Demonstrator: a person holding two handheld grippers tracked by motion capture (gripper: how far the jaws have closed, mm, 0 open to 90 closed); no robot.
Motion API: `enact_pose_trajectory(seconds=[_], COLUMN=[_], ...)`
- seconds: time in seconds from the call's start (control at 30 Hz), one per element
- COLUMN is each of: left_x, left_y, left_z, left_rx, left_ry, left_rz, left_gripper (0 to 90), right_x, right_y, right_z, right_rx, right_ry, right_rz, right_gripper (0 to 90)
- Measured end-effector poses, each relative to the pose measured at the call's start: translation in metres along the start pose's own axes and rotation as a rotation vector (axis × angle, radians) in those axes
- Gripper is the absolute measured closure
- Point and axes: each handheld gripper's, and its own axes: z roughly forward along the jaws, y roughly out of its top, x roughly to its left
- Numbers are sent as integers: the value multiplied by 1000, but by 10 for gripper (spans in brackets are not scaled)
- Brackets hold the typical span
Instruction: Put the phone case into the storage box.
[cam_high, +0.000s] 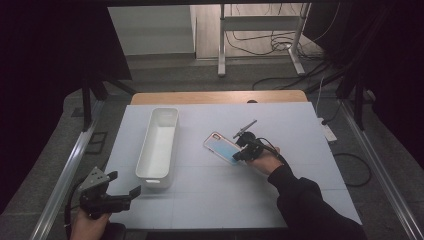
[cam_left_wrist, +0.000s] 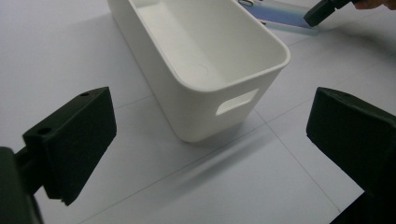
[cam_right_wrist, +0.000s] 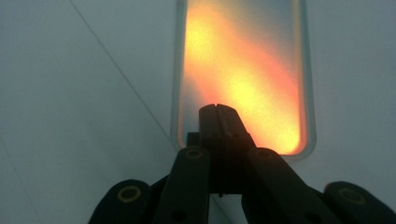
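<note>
A flat rectangular phone case (cam_high: 220, 145) with a clear rim lies on the white table, right of a long white bin (cam_high: 159, 142). In the right gripper view the case (cam_right_wrist: 243, 70) glows orange and yellow. My right gripper (cam_high: 236, 156) is shut, its jaws pressed together with their tips (cam_right_wrist: 217, 109) over the near end of the case; I cannot tell whether they touch it. My left gripper (cam_high: 122, 184) is open at the table's near left corner. It (cam_left_wrist: 210, 107) faces the bin's near end (cam_left_wrist: 233, 100), with nothing between its jaws.
The bin (cam_left_wrist: 275, 51) is empty and has a handle slot in its near wall. The white table top (cam_high: 300, 150) ends at a wooden strip (cam_high: 215, 96) at the back. Metal rails run along both sides, and cables lie on the floor behind.
</note>
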Motion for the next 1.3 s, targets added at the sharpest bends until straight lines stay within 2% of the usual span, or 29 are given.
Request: enact_pose_trajectory(seconds=[0.67,1.3], left_x=[-1,-1], left_y=[1,1], left_z=[1,1], left_rx=[3,5], left_ry=[1,1], left_rz=[6,6], left_gripper=[24,24], right_x=[11,24], right_y=[-43,-69], right_z=[-23,-38], right_rx=[11,29], right_ry=[6,-2], right_rz=[21,22], right_gripper=[895,896])
